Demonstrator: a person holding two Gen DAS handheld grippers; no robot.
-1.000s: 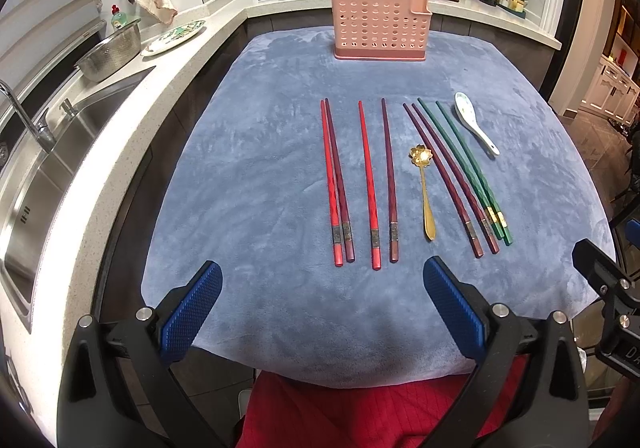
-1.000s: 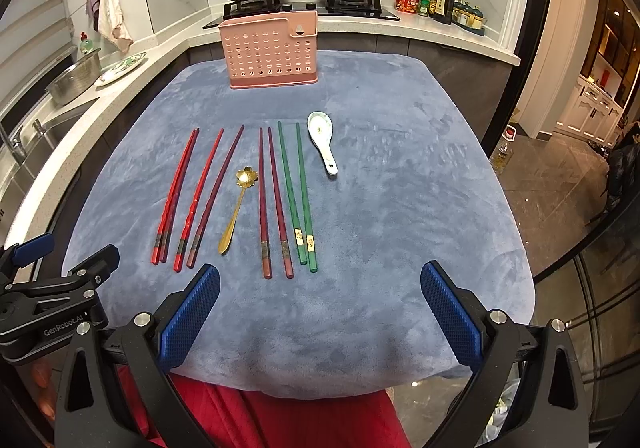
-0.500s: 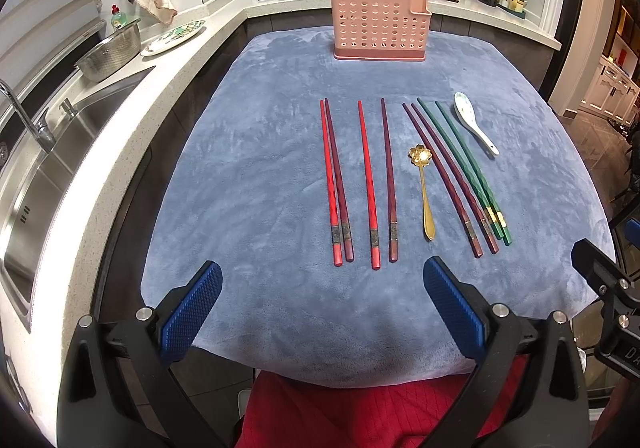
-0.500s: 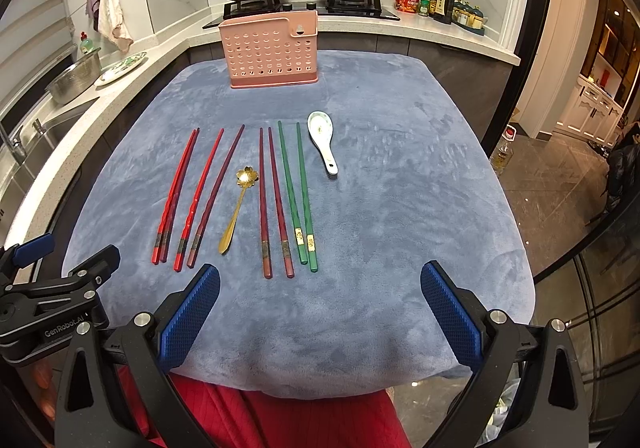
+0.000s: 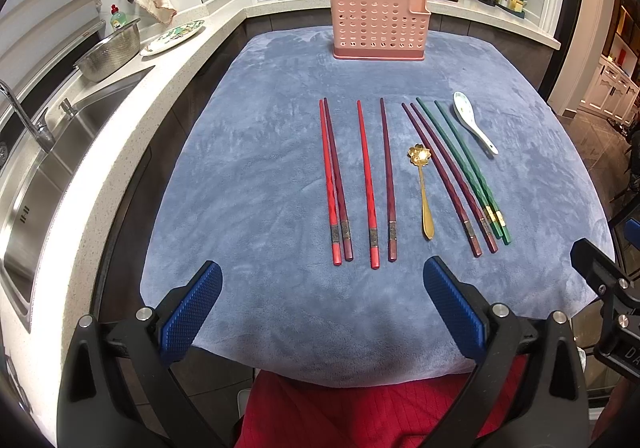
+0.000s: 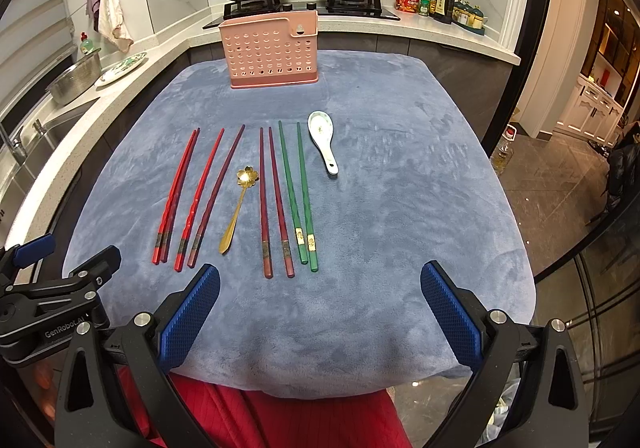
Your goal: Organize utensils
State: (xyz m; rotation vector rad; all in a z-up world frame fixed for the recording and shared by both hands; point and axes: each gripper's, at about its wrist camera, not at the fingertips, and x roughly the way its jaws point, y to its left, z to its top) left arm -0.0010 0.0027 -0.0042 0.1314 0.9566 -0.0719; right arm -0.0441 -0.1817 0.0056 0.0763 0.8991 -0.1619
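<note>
Right wrist view: both the left gripper (image 5: 322, 310) and right gripper (image 6: 320, 312) hang spread wide and empty at the near edge, nothing sorted yet — coloured lacquered chopsticks (image 6: 276, 196), gold flower-bowled spoon (image 6: 237, 208) and white ceramic soup spoon (image 6: 323, 138) all lie on the blue cloth (image 6: 400, 216), pink perforated plastic holder (image 6: 270, 50) waiting at the far end.

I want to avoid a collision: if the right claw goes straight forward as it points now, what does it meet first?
Probably the bare blue cloth: the right claw is open, and the green chopsticks end just left of its centre line. Height above the cloth is unclear.

1. A matt, plush blue cloth (image 5: 260, 168) is covering the worktop.
2. The perforated pink holder (image 5: 378, 28) at 12 o'clock is looking like smooth plastic.
3. The gold spoon (image 5: 423, 184) is gleaming like metal.
4. The white spoon (image 6: 323, 138) is shining like glossy ceramic.
</note>
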